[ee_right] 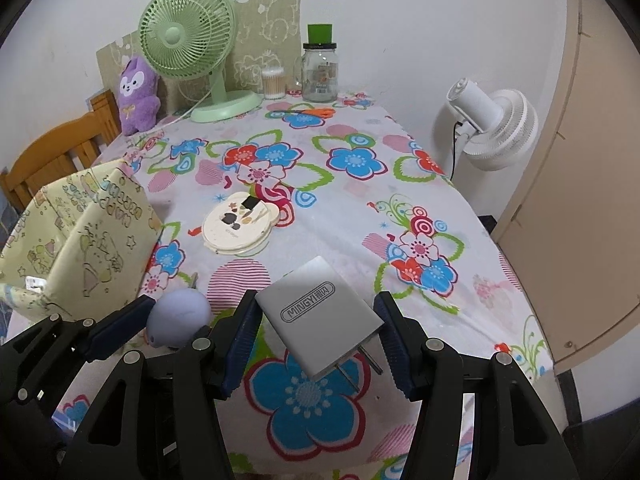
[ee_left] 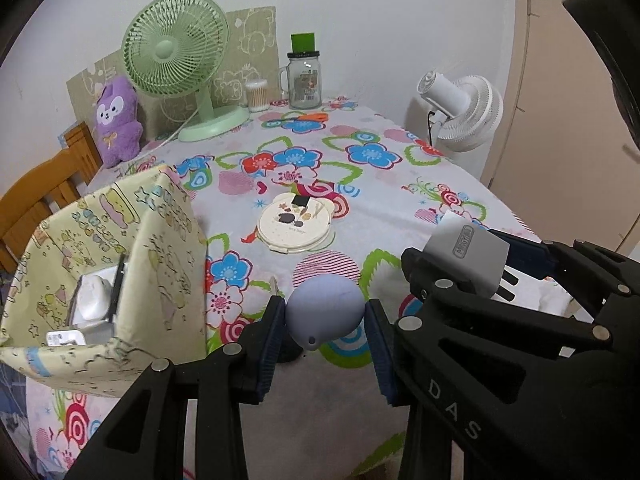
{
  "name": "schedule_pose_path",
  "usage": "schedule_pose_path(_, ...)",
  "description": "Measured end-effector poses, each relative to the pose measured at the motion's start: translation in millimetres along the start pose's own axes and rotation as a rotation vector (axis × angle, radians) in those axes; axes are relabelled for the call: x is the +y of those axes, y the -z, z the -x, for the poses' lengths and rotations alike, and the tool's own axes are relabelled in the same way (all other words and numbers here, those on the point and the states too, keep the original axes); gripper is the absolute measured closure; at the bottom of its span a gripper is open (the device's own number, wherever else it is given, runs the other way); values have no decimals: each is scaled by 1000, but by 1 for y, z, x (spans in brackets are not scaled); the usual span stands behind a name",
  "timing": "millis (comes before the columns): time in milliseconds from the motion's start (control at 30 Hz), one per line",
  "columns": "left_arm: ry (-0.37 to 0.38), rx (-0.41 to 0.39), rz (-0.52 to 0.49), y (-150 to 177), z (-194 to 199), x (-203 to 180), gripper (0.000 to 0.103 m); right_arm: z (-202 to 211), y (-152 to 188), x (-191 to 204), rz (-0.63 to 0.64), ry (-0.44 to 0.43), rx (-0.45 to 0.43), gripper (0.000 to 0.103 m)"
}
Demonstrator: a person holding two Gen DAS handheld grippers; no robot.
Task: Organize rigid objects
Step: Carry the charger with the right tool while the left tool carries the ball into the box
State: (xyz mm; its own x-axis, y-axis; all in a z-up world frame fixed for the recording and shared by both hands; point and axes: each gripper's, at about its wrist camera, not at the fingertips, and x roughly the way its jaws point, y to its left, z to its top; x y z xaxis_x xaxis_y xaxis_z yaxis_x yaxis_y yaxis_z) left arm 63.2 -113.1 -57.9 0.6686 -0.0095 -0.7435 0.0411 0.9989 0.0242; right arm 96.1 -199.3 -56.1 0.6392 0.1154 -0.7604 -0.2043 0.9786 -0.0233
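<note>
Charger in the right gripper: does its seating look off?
Yes. The white charger sits skewed between the right gripper's pads, rotated diagonally with its prongs pointing down-right, so it is pinched near its corners.

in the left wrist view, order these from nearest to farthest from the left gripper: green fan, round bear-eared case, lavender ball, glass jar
1. lavender ball, between the left gripper fingers
2. round bear-eared case, mid-table ahead
3. green fan, far back left
4. glass jar, far back; about level with the fan, too close to call

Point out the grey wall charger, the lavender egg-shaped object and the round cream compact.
Grey wall charger (ee_right: 318, 314), right wrist view, labelled face.
Lavender egg-shaped object (ee_left: 325, 306), left wrist view, body centre.
Round cream compact (ee_left: 294, 224), left wrist view, lid.
</note>
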Motion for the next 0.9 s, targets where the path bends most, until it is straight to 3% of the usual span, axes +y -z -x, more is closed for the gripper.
schedule_pose_path(900,27,-47,-73,-25,58,26,61,64,-25,32,-12,2,-59,42)
